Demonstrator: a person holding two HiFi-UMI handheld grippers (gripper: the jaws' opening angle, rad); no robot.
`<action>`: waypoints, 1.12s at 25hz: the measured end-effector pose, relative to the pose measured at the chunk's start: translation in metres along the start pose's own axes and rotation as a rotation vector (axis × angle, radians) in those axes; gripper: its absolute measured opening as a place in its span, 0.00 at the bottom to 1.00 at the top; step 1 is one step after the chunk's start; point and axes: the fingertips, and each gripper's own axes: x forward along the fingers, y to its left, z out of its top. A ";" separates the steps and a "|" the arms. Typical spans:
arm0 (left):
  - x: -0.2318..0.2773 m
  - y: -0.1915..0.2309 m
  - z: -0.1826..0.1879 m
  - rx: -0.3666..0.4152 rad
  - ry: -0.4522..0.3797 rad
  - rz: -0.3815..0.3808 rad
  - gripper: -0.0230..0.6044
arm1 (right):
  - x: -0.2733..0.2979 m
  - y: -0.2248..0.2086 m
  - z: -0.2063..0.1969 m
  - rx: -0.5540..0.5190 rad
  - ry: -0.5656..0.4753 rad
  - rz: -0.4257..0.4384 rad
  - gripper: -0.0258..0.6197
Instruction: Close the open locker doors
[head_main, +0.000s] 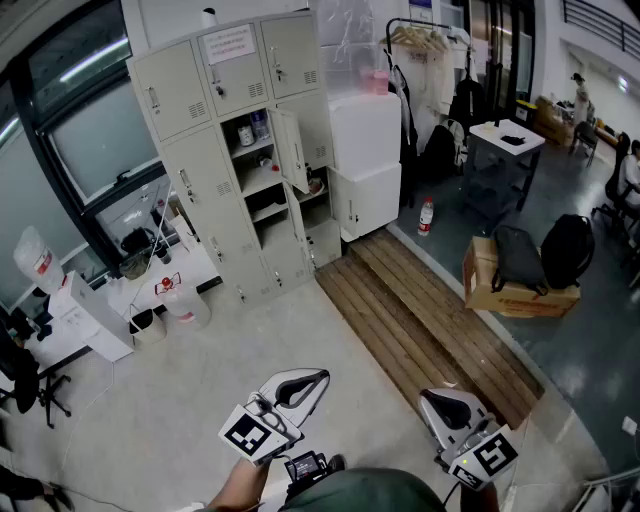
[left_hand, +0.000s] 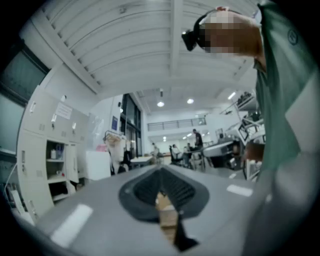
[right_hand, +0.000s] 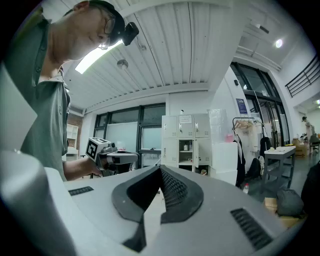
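Observation:
A beige locker bank (head_main: 225, 150) stands far ahead at the upper left of the head view. Its middle column gapes open, showing shelves with bottles (head_main: 252, 130), and a narrow door (head_main: 292, 150) hangs ajar beside them. Both grippers are low in the head view, several steps from the lockers. My left gripper (head_main: 308, 382) is shut and holds nothing. My right gripper (head_main: 440, 400) is also shut and empty. The left gripper view shows the lockers (left_hand: 50, 160) at its left edge. In the right gripper view they (right_hand: 185, 145) stand straight beyond the jaw tips.
A white cabinet (head_main: 365, 160) adjoins the lockers. A wooden floor strip (head_main: 420, 320) runs toward me. A cardboard box (head_main: 480, 270) with dark bags sits right, a bottle (head_main: 427, 215) on the floor. A desk (head_main: 80, 310) and white jug (head_main: 185, 300) are left.

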 end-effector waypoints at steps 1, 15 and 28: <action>-0.003 0.001 -0.001 0.001 0.001 -0.007 0.04 | 0.001 0.003 -0.002 0.007 0.003 -0.005 0.05; -0.002 0.003 -0.008 -0.016 0.017 -0.061 0.04 | 0.021 0.013 0.002 0.011 -0.017 -0.017 0.05; -0.012 0.053 -0.020 -0.032 -0.002 -0.068 0.04 | 0.080 0.018 -0.002 0.070 -0.018 -0.018 0.05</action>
